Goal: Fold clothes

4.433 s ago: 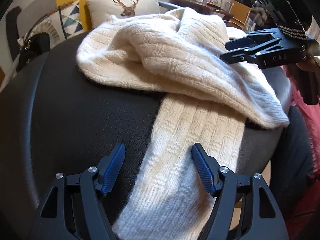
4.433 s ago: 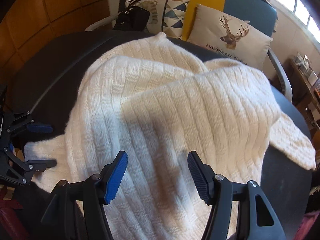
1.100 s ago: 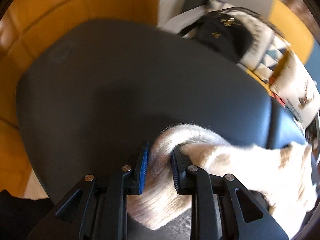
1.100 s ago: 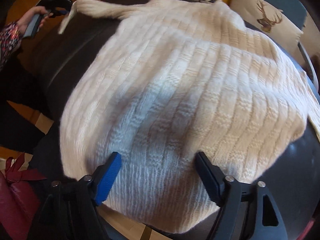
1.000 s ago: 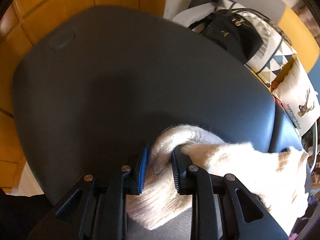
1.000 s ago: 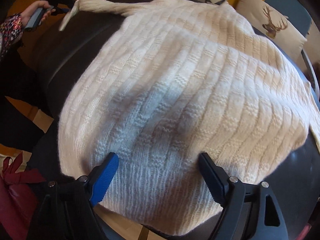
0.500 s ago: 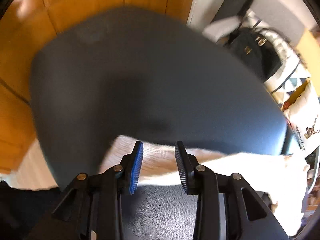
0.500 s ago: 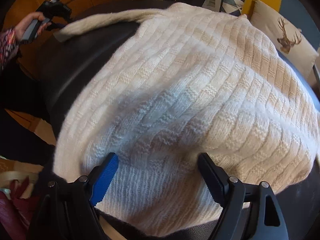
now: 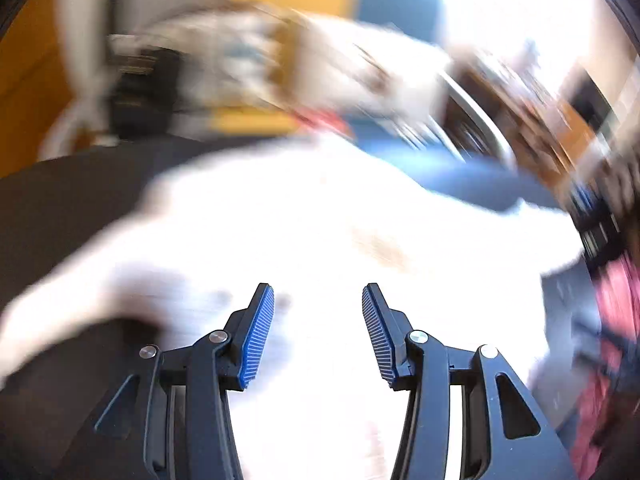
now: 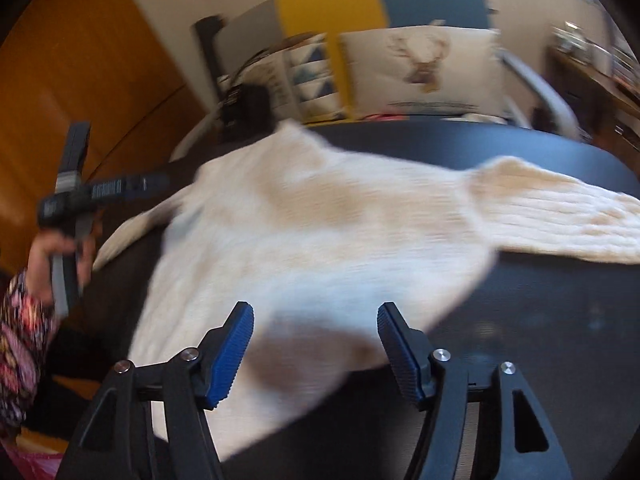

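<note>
Spread over the dark round table (image 10: 560,320): the cream knit sweater (image 10: 320,240), lying ahead of and under both grippers, one sleeve (image 10: 560,216) stretched off to the right. Beyond the far rim, a deer cushion (image 10: 420,68), a triangle-print cushion (image 10: 308,76) and a black bag (image 10: 248,108). Nothing blocking either reach. Left gripper (image 9: 318,332) over blurred white knit, jaws just opening, part-wide, gripping nothing, sleeve cuff let go since a second ago. Right gripper (image 10: 316,354) at the hem, jaws just narrowing yet apart, pads off the wool. Only in the right view: the hand (image 10: 52,252) on the left tool's handle, floral sleeve (image 10: 20,340).
</note>
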`<state>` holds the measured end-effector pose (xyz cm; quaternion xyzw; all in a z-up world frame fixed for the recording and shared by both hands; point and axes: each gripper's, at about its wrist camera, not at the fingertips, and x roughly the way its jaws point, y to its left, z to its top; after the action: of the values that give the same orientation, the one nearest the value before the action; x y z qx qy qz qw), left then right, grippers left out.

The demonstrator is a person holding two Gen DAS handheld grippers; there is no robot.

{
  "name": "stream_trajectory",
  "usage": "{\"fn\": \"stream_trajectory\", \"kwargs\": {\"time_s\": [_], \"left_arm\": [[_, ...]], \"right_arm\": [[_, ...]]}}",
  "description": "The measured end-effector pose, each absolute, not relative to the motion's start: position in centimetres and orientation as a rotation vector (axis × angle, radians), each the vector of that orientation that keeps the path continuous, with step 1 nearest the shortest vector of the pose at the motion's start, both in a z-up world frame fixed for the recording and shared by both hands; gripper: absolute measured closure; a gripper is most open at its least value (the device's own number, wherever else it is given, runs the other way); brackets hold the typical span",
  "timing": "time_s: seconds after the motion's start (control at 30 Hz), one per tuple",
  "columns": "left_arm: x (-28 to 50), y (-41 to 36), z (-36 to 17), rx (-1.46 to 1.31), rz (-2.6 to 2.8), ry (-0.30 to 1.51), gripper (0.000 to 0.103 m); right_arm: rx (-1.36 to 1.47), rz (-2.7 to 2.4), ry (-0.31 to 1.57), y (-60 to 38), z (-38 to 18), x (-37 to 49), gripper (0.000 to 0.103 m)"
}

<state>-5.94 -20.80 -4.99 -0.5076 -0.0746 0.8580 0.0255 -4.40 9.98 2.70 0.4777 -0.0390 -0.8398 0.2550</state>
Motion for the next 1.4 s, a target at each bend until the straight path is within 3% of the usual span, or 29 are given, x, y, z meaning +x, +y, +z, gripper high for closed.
{"fn": "stream_trajectory", "kwargs": {"time_s": [0.1, 0.17, 0.23, 0.4, 0.57, 0.73, 0.9, 1.1, 1.27, 1.4], "left_arm": [[-7.5, -13.3, -8.2, -1.612, 2.498, -0.025, 0.054], [-7.5, -10.0, -9.5, -1.619, 2.468, 0.182, 0.054], [-7.2, -8.7, -10.3, -1.607, 2.463, 0.279, 0.054], [-6.3, -10.5, -10.4, -1.604, 2.393, 0.150, 0.054], [-4.1, -11.6, -10.4, -1.582, 2.314, 0.136, 0.054], [-4.3, -14.7, -11.0, -1.562, 2.307, 0.070, 0.054], [-2.8, -15.8, -11.4, -1.515, 2.367, 0.014, 0.054], [-2.2, -15.6, -11.8, -1.454, 2.447, -0.010, 0.054], [-2.2, -15.0, -12.4, -1.430, 2.472, -0.023, 0.054], [-1.0, -16.5, -11.9, -1.406, 2.479, -0.033, 0.054]], "right_arm": [[1.360, -2.395, -0.121, 13.9, 0.8, -7.5, 0.038], [1.409, -2.452, -0.105, 16.0, -0.3, -9.8, 0.039], [1.464, -2.488, -0.060, 16.8, -2.3, -12.1, 0.040], [1.562, -2.472, 0.023, 17.7, -4.6, -16.4, 0.054], [1.592, -2.441, 0.119, 17.2, -4.5, -20.7, 0.057], [1.767, -2.373, 0.458, 17.3, -5.4, -24.5, 0.057], [1.995, -2.393, 0.036, 23.7, -6.2, -27.1, 0.056], [2.138, -2.405, -0.335, 27.9, -6.2, -29.7, 0.054], [2.259, -2.414, -0.356, 26.9, -7.1, -32.4, 0.053], [2.410, -2.383, -0.224, 25.6, -9.1, -33.4, 0.053]]}}
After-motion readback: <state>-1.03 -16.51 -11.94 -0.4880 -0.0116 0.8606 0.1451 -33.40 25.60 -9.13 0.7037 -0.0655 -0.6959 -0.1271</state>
